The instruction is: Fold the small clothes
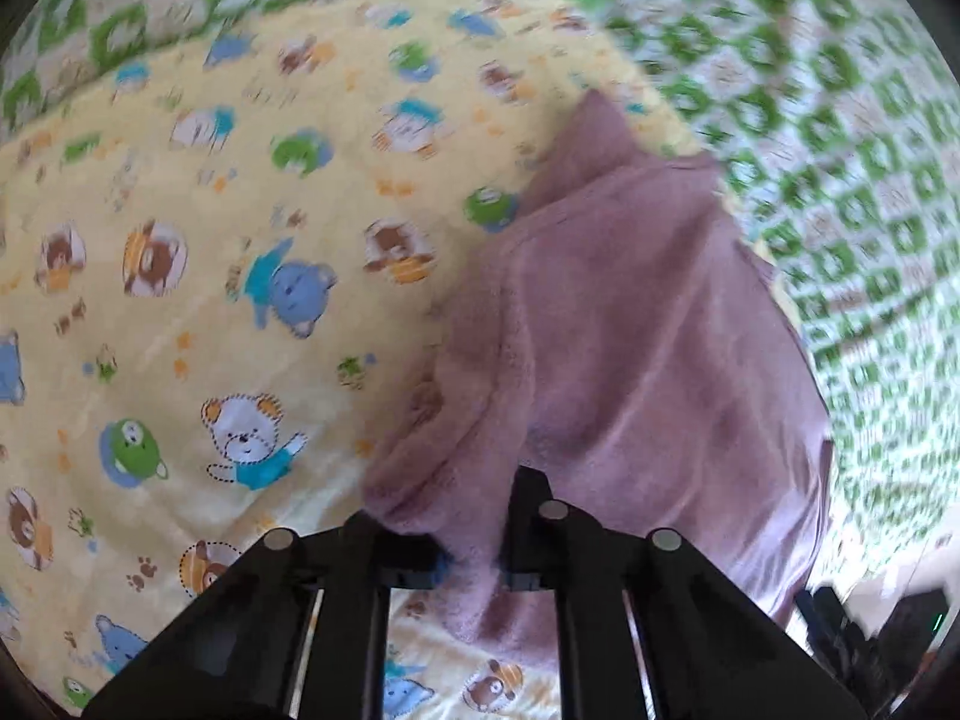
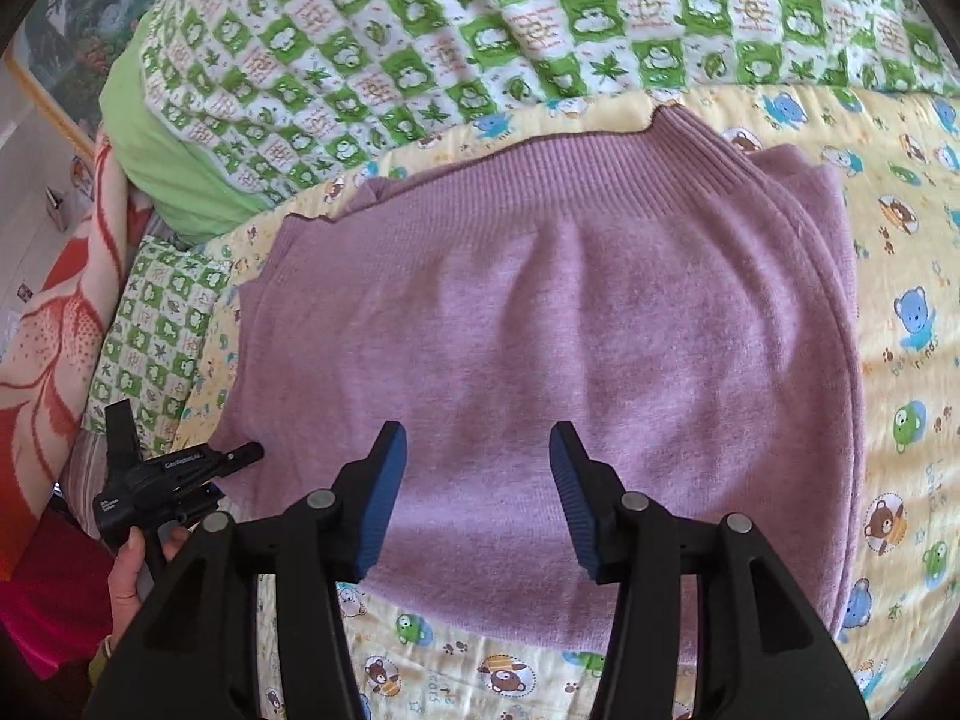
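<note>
A purple knit sweater (image 2: 540,312) lies folded on a yellow bear-print sheet (image 2: 900,276), its ribbed hem at the far side. My right gripper (image 2: 477,438) hovers open over the near part of it, blue pads apart with nothing pinched. In the left wrist view the sweater (image 1: 630,360) runs from the fingers up to the right, blurred. My left gripper (image 1: 456,516) is shut on a bunched edge of the sweater. The right wrist view also shows the left gripper (image 2: 243,455) at the sweater's near left corner, held by a hand (image 2: 129,564).
A green-and-white checked quilt (image 2: 480,18) is heaped behind the sheet, with a plain green pillow (image 2: 162,168) at its left end. A red and orange floral blanket (image 2: 54,360) hangs at the far left. The bear-print sheet (image 1: 210,240) spreads left of the sweater.
</note>
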